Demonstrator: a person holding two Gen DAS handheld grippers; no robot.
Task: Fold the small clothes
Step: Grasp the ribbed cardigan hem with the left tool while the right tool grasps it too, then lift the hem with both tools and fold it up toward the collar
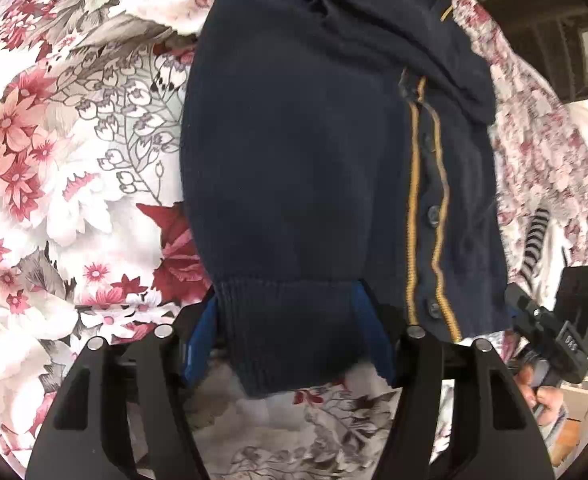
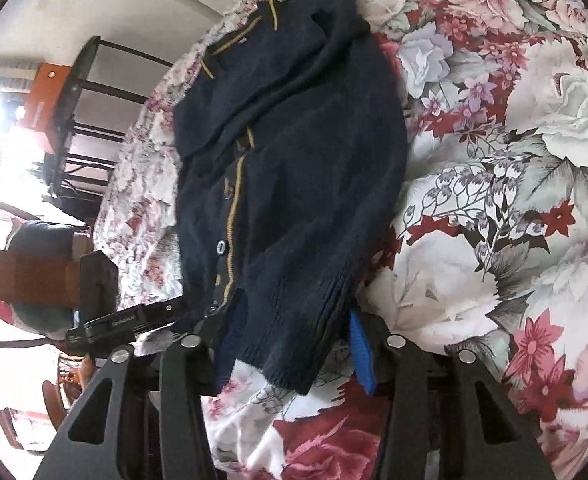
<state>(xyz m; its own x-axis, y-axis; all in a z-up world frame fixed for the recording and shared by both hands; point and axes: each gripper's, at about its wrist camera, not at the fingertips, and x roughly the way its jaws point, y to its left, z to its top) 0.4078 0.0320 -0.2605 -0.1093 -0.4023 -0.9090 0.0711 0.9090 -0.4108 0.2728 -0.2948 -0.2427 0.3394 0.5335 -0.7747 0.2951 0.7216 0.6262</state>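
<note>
Both grippers bracket the ribbed hem of 1 navy cardigan (image 1: 294,160) lying on the flowered bedspread (image 1: 53,160). Left gripper (image 1: 289,328): jaws half-open, blue pads flanking the hem corner; contact cannot be confirmed. Right gripper (image 2: 289,344): jaws narrower, hem draped between the pads; grip also unconfirmed. Long axis of the cardigan runs straight away from both grippers, collar farthest, toward the bedspread's far edge. Judgement: the next move carries the hem forward along that axis.
</note>
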